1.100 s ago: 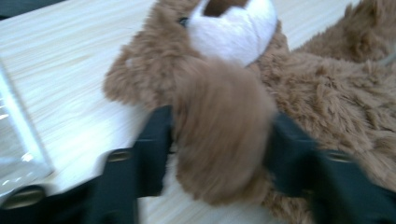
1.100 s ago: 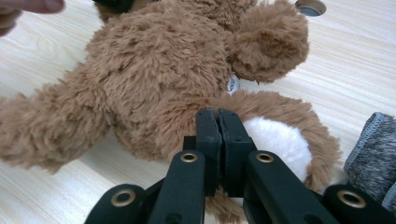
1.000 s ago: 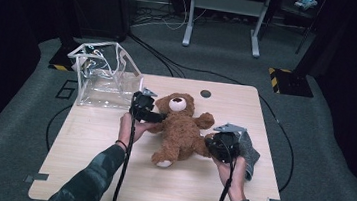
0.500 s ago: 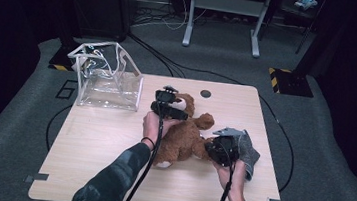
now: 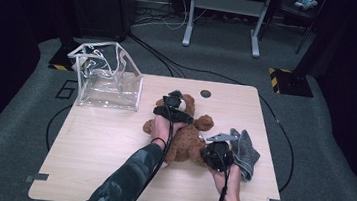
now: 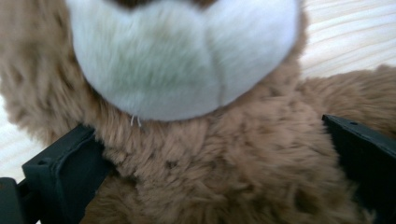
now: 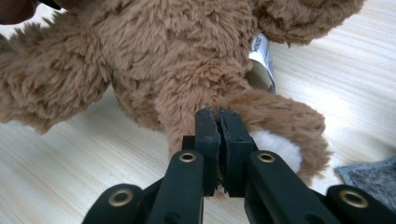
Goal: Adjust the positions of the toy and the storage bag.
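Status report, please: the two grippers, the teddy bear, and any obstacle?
Left gripper open wide, astride teddy bear below its muzzle. Right gripper shut at bear's leg. Grey cloth beside bear; clear bag off to the side.

The light wooden desk (image 5: 89,161) carried a brown teddy bear (image 5: 187,141), a clear plastic bag (image 5: 110,86) and a grey cloth (image 5: 247,148).

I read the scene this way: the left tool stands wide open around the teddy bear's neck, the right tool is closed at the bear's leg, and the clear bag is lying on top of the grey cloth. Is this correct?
Not quite. The clear bag does not lie on the grey cloth; in the high view it stands on the table's far left corner, apart from the cloth. The rest holds: the left tool gapes around the teddy bear's neck, and the right tool is closed at its leg.
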`<state>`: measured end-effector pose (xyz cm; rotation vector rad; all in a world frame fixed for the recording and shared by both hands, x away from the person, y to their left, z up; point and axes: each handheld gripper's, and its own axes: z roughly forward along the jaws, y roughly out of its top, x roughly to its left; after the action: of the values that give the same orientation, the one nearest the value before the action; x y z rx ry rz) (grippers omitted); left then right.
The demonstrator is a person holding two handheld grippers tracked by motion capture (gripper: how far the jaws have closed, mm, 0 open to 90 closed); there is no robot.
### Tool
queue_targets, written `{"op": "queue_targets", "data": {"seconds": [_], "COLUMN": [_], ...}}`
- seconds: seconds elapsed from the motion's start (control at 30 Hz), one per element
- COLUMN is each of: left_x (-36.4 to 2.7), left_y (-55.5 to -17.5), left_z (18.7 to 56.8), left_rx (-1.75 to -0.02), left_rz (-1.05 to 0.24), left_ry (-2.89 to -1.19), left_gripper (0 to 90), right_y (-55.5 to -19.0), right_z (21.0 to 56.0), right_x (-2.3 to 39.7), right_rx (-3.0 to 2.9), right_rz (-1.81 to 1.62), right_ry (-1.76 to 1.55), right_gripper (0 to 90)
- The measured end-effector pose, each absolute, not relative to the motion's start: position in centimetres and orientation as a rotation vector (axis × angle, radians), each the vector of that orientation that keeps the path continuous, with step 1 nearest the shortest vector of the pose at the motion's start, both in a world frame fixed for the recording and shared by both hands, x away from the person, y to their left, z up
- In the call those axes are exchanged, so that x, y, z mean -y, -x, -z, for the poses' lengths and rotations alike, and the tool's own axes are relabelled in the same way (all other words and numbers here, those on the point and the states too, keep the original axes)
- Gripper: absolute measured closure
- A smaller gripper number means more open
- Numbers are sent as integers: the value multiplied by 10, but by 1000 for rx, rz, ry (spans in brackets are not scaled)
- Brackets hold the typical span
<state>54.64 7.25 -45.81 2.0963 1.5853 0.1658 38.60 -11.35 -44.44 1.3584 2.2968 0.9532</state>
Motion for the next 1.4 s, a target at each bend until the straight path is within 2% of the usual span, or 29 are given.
{"op": "queue_targets", "data": {"seconds": [0.07, 0.13, 0.2, 0.27, 0.3, 0.43, 0.63, 0.77, 1.0, 1.4], "left_x": [-72, -72, -72, -73, -73, -74, -84, -85, -89, -106], "left_y": [-547, -547, -547, -547, -547, -545, -544, -539, -528, -502], "left_z": [460, 461, 463, 465, 466, 465, 467, 464, 456, 410], "left_rx": [-1592, -1600, -1609, -1612, -1606, -1590, -1551, -1510, -1424, -1161], "left_rz": [-164, -163, -150, -151, -148, -149, -151, -185, -222, -404], "left_ry": [-2106, -2102, -2106, -2102, -2101, -2087, -2052, -2052, -1963, -1856], "left_gripper": [0, 0, 8, 34, 53, 176, 462, 565, 590, 616], "right_y": [-384, -377, -371, -366, -364, -358, -353, -354, -354, -356], "right_z": [446, 448, 452, 461, 466, 490, 515, 524, 528, 530], "right_x": [118, 127, 136, 142, 144, 143, 137, 135, 141, 142], "right_rx": [-2275, -2227, -2191, -2180, -2168, -2195, -2218, -2229, -2214, -2220], "right_rz": [-949, -977, -984, -964, -968, -915, -894, -872, -924, -951], "right_ry": [-1365, -1392, -1398, -1408, -1420, -1397, -1375, -1365, -1333, -1302], "right_gripper": [727, 474, 288, 175, 150, 75, 70, 65, 48, 32]}}
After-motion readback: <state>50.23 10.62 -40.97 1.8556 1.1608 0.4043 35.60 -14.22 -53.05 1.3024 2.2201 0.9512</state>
